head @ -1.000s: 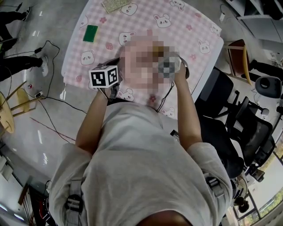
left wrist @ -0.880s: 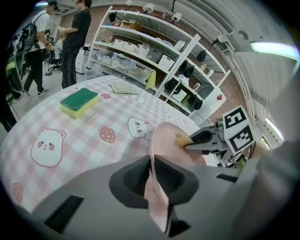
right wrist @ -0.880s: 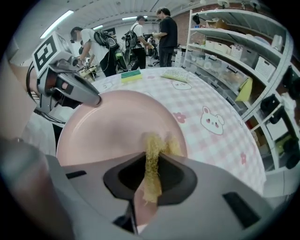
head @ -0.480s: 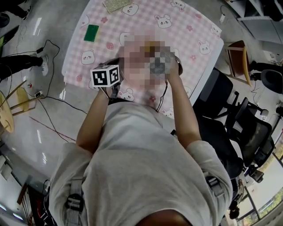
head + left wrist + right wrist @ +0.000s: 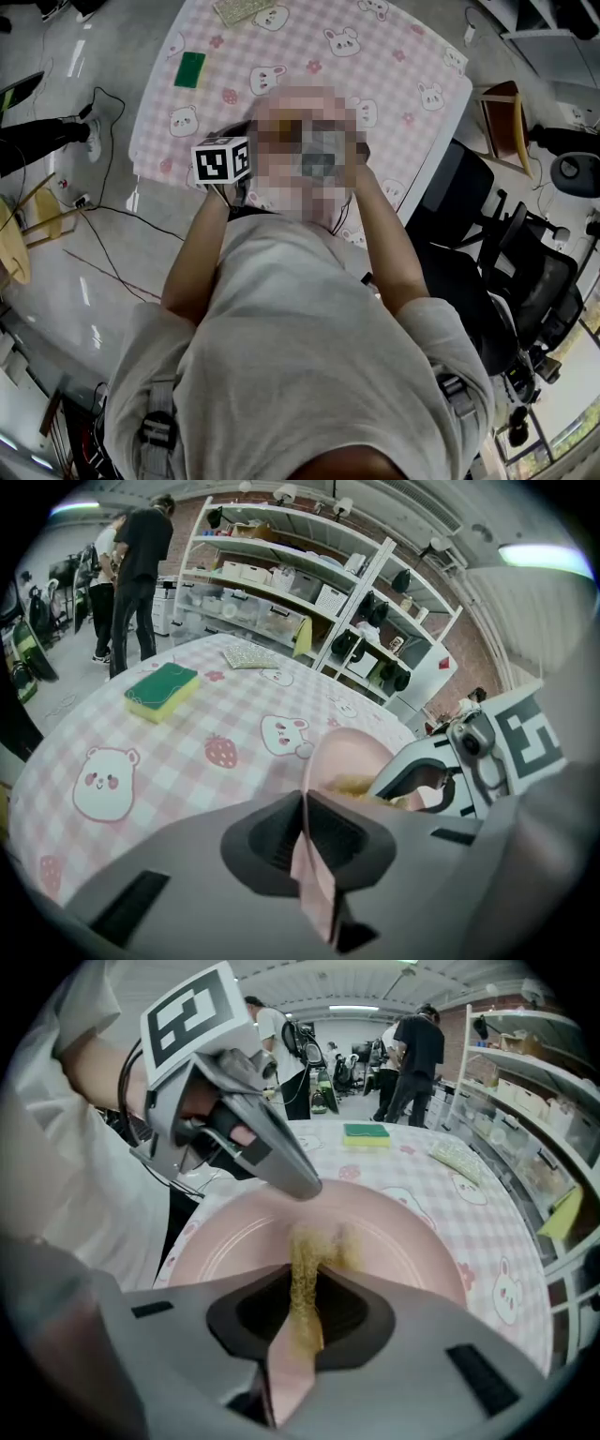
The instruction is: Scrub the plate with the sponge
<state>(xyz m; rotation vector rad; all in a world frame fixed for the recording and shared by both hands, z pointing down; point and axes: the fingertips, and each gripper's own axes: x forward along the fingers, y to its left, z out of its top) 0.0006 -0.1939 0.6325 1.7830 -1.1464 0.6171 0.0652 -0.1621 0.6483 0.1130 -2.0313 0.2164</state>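
Note:
My left gripper is shut on the rim of a pink plate and holds it tilted above the pink checked table. The right gripper is shut on a thin yellow sponge, whose far end presses against the plate's face. In the right gripper view the left gripper grips the plate's far rim. The head view shows the left gripper's marker cube; a mosaic patch hides the plate and the right gripper there.
A green-and-yellow sponge lies on the table's far left, and a pale scrub pad near its far edge. Shelves and standing people are beyond. Office chairs stand to the right.
The right hand with its gripper has slid leftward and slightly nearer across the plate. The left gripper has stayed in place.

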